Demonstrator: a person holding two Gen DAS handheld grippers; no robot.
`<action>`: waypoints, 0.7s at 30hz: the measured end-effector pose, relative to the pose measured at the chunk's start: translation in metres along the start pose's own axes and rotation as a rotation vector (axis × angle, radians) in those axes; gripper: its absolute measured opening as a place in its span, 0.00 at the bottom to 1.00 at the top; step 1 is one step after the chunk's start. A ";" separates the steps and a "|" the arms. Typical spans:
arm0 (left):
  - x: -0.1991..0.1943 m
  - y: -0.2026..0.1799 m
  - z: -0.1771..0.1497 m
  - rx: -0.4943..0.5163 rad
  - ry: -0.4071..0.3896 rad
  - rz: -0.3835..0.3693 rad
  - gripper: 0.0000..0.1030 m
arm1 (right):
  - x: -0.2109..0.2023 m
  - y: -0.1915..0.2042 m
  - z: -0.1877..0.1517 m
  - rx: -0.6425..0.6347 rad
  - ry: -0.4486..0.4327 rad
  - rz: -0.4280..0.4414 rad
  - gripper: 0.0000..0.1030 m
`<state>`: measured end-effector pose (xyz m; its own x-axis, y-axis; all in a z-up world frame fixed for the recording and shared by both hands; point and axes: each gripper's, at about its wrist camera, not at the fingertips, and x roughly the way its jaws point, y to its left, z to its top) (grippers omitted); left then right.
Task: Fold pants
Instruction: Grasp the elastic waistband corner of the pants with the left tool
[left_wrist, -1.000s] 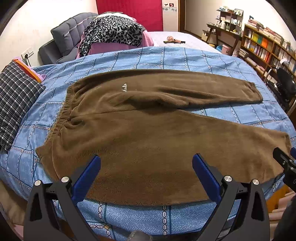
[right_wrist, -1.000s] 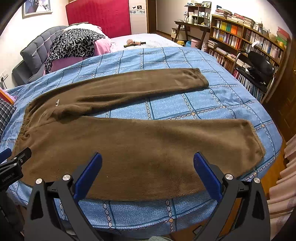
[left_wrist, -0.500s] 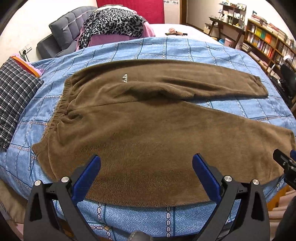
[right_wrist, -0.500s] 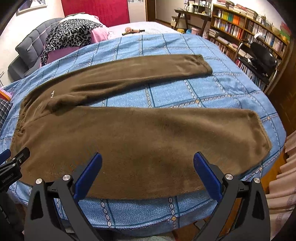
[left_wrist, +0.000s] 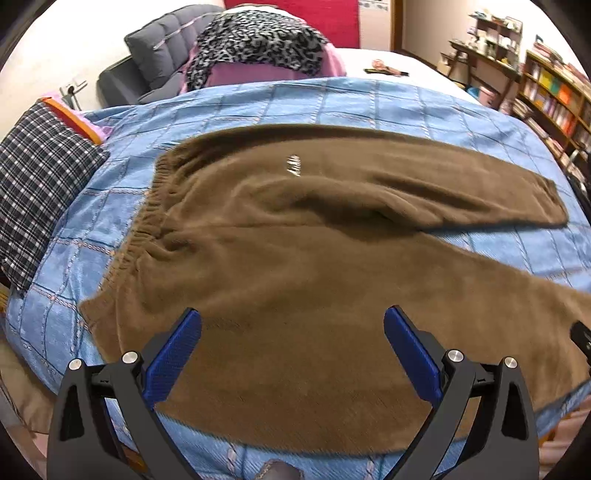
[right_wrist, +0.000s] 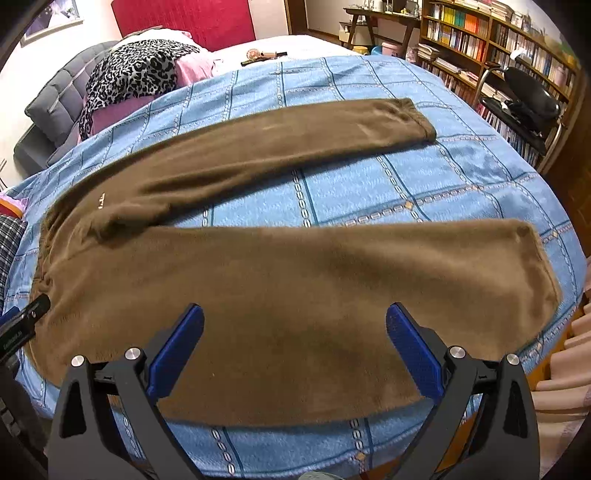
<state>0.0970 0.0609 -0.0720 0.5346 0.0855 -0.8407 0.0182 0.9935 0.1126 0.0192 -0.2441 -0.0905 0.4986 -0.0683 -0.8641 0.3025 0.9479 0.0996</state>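
At the bottom of each wrist view the grippers hang spread wide and hold nothing: the left gripper (left_wrist: 292, 350) over the hip part of the near leg, the right gripper (right_wrist: 294, 349) over that leg's middle. Beneath them the pants (right_wrist: 280, 280) lie flat and unfolded across the centre of the blue bedspread (right_wrist: 461, 177), waistband (left_wrist: 147, 221) at left of frame, cuffs at right. The near leg fills the lower half; the far leg (right_wrist: 280, 136) angles off toward the upper right, with bedspread showing between them. No fold appears begun, so judging from this, the whole task remains: likely laying one leg on the other, then folding lengthwise.
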 end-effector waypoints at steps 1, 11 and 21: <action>0.005 0.006 0.006 -0.013 0.000 0.015 0.95 | 0.001 0.001 0.003 -0.002 -0.002 0.001 0.97; 0.044 0.060 0.064 -0.127 0.023 0.093 0.95 | 0.024 0.022 0.023 -0.035 0.031 0.022 0.97; 0.099 0.117 0.130 -0.211 0.045 0.184 0.95 | 0.051 0.033 0.046 -0.040 0.063 0.027 0.97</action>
<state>0.2616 0.1759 -0.0736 0.4743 0.2642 -0.8398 -0.2548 0.9543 0.1563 0.0918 -0.2300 -0.1086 0.4536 -0.0237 -0.8909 0.2560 0.9610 0.1048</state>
